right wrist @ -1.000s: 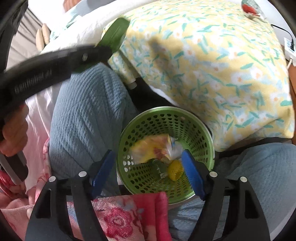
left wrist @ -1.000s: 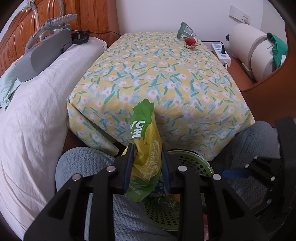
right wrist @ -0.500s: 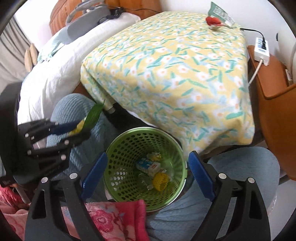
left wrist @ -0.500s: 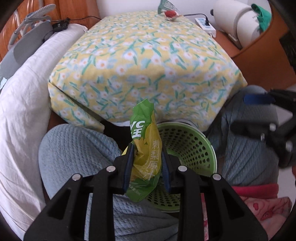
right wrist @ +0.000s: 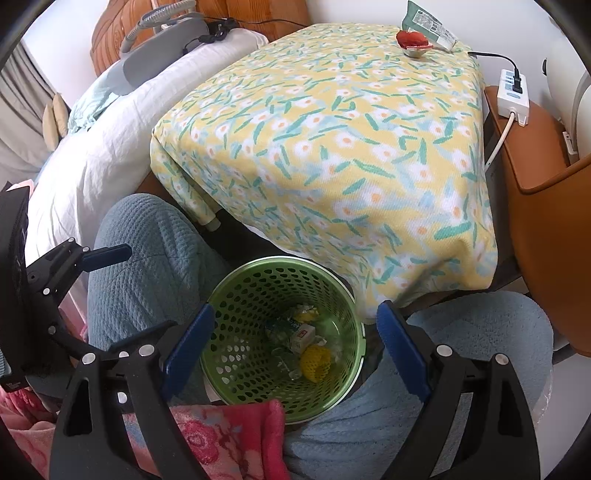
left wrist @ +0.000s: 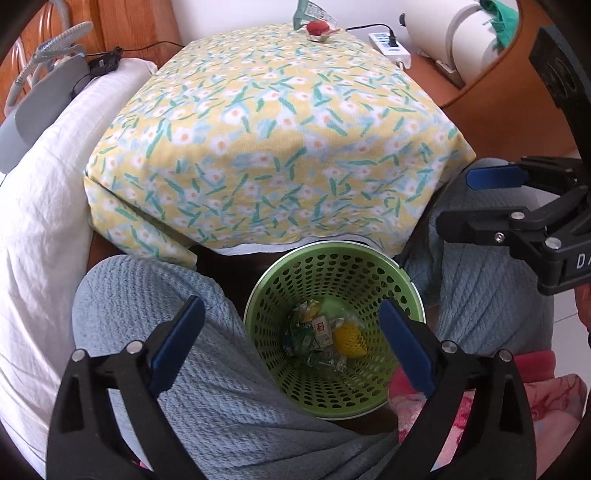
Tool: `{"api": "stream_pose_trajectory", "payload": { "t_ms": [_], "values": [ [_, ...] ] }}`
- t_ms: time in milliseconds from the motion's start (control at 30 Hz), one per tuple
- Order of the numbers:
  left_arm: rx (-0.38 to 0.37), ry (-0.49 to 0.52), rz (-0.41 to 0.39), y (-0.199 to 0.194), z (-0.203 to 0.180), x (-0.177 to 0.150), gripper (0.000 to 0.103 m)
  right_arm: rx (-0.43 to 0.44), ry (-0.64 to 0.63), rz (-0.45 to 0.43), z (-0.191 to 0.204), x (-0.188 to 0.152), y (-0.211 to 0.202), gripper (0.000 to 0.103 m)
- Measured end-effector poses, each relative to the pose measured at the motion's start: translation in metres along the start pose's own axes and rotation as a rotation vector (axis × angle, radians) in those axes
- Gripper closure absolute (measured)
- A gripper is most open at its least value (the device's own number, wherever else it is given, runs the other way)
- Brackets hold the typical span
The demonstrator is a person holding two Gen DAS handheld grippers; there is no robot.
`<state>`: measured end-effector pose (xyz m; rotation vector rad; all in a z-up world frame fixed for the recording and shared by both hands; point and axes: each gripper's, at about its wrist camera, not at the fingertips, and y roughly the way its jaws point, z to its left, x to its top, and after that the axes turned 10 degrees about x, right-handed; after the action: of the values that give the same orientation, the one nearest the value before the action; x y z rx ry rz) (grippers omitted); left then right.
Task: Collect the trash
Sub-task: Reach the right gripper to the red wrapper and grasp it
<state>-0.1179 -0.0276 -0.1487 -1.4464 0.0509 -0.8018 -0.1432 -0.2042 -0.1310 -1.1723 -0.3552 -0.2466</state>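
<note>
The basket [left wrist: 332, 373] sits low in the frame's centre between the person's knees [left wrist: 147, 314], just before the near edge of the worktop [left wrist: 280, 122]. Wrappers [left wrist: 321, 336] lie in its bottom. A packet [right wrist: 424, 22] lies at the worktop's far edge, a bed [left wrist: 44, 206] at left, a power strip [right wrist: 513, 96] at right.

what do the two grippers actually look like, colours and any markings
Both are alike: the left gripper and right gripper have black angular plastic frames with silver rivets, and flat blue pads lining each finger. White lettering beginning "DA" marks the right gripper's body. No cables visible.
</note>
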Motion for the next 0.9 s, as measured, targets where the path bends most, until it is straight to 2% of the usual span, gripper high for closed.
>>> {"api": "stream_pose_trajectory", "payload": {
  "t_ms": [133, 333, 433, 533, 700, 900],
  "values": [
    [0.016, -0.02, -0.015, -0.001, 0.009, 0.008, 0.012, -0.003, -0.001, -0.016, 0.0, 0.006, 0.0, 0.014],
    [0.061, -0.049, -0.086, -0.009, 0.029, 0.045, 0.012, -0.037, -0.025, -0.092, -0.002, 0.045, -0.008, 0.014],
    [0.081, -0.066, -0.151, -0.011, 0.041, 0.083, 0.009, -0.061, -0.042, -0.151, -0.007, 0.078, -0.017, 0.014],
    [0.087, -0.066, -0.201, -0.008, 0.047, 0.121, 0.008, -0.103, -0.036, -0.228, -0.022, 0.124, -0.023, 0.014],
    [0.043, -0.06, -0.278, 0.005, 0.059, 0.197, 0.008, -0.169, -0.002, -0.293, -0.054, 0.188, -0.016, 0.014],
    [-0.026, -0.065, -0.302, 0.04, 0.063, 0.271, 0.008, -0.19, 0.075, -0.324, -0.109, 0.253, 0.008, 0.014]
  ]
}}
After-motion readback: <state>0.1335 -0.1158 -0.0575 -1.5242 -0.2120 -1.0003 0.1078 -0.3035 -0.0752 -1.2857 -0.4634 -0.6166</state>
